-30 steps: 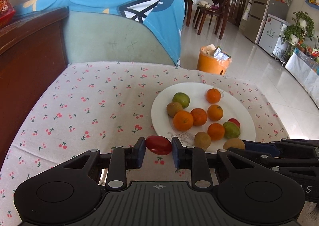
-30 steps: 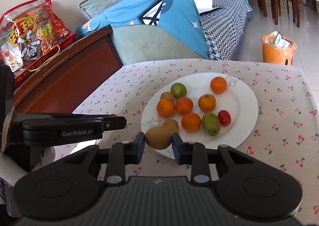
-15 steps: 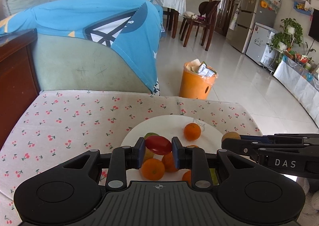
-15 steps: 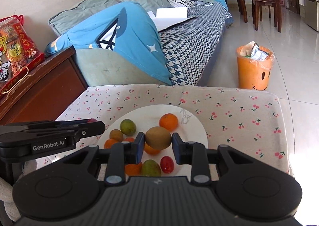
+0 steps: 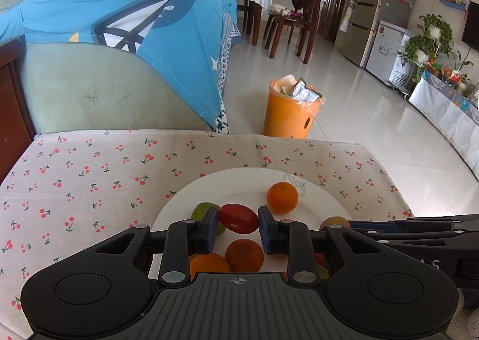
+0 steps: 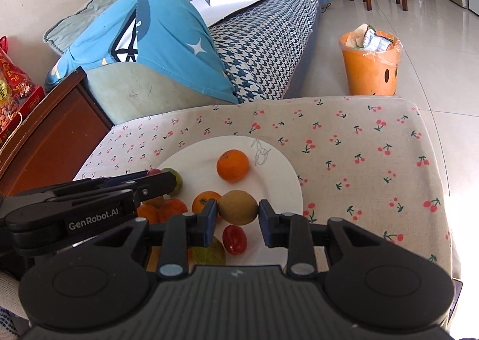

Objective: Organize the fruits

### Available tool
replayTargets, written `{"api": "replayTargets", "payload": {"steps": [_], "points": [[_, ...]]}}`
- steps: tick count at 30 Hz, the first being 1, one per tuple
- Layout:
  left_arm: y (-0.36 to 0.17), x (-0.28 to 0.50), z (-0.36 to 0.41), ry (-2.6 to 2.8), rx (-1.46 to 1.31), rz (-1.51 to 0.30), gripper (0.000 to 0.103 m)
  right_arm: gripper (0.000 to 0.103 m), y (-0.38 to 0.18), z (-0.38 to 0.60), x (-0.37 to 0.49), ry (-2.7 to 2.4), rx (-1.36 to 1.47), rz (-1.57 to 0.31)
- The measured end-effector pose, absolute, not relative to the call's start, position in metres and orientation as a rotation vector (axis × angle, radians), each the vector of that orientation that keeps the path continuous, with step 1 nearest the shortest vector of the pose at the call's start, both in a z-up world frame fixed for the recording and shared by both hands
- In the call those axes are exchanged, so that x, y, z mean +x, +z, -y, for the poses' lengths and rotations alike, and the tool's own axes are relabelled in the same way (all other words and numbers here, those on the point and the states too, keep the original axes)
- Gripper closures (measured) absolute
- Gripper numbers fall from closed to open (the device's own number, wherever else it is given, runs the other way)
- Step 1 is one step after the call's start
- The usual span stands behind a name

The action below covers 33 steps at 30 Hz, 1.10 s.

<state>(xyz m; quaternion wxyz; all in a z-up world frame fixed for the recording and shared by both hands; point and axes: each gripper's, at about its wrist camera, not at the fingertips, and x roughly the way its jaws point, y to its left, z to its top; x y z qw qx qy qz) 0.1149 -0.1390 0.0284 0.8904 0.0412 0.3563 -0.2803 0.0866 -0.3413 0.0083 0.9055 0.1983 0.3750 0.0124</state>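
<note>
My left gripper point(image 5: 238, 222) grips a red tomato-like fruit point(image 5: 239, 218) just above the white plate point(image 5: 245, 181); its jaws are opening, and the pads still touch the fruit. In the same way my right gripper point(image 6: 237, 211) has a brown kiwi point(image 6: 237, 205) between its pads over the plate point(image 6: 278, 172), jaws opening. The plate carries several oranges, a lone one point(image 6: 233, 165) at the back, a green fruit point(image 5: 202, 211) and a second red fruit point(image 6: 235, 239). The two grippers hang side by side.
The plate sits on a cherry-print cloth point(image 5: 104, 172) covering a low table. Behind it are a sofa with a blue shirt point(image 5: 134, 25) draped over its arm, and an orange waste bin point(image 5: 289, 113) on the tiled floor. A wooden cabinet point(image 6: 51, 136) stands at the left.
Both grippers have carried their fruits forward from the plate's near rim to over its middle. The red fruit and the kiwi stay between the pads.
</note>
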Motion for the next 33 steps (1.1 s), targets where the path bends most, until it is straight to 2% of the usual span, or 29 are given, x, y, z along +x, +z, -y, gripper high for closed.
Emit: {"api": "replayTargets", "payload": {"steps": [1,3,4,5,7,12,16,19,21,23,27,29,33], "points": [[0.028,0.115,0.139,-0.581,0.086,-0.743,0.075,0.070,0.007,0.341,0.087,0.022,0.413,-0.776],[0.028,0.114,0.140,-0.571,0.091,-0.748,0.066,0.070,0.007,0.342,0.086,0.022,0.418,-0.776],[0.030,0.113,0.141,-0.560,0.097,-0.747,0.053,0.070,0.008,0.343,0.086,0.023,0.424,-0.777],[0.032,0.112,0.141,-0.550,0.101,-0.742,0.044,0.069,0.009,0.343,0.086,0.026,0.428,-0.777],[0.037,0.110,0.141,-0.546,0.107,-0.730,0.043,0.066,0.011,0.343,0.086,0.027,0.427,-0.775],[0.050,0.106,0.136,-0.508,0.112,-0.750,0.037,0.051,0.019,0.343,0.081,0.011,0.433,-0.782],[0.061,0.097,0.130,-0.460,0.132,-0.769,0.025,0.040,0.028,0.342,0.075,-0.005,0.420,-0.782],[0.068,0.089,0.125,-0.432,0.147,-0.781,0.024,0.029,0.037,0.338,0.069,-0.024,0.413,-0.790],[0.072,0.083,0.121,-0.411,0.156,-0.797,0.022,0.026,0.041,0.336,0.066,-0.020,0.423,-0.785],[0.075,0.076,0.116,-0.382,0.161,-0.811,0.018,0.019,0.045,0.333,0.063,-0.029,0.426,-0.797],[0.079,0.068,0.104,-0.353,0.144,-0.836,0.013,0.013,0.051,0.325,0.054,-0.056,0.411,-0.817],[0.080,0.064,0.099,-0.326,0.131,-0.852,0.011,0.007,0.052,0.322,0.049,-0.081,0.404,-0.836],[0.075,0.064,0.095,-0.287,0.124,-0.895,0.008,0.006,0.047,0.320,0.044,-0.123,0.374,-0.878]]}}
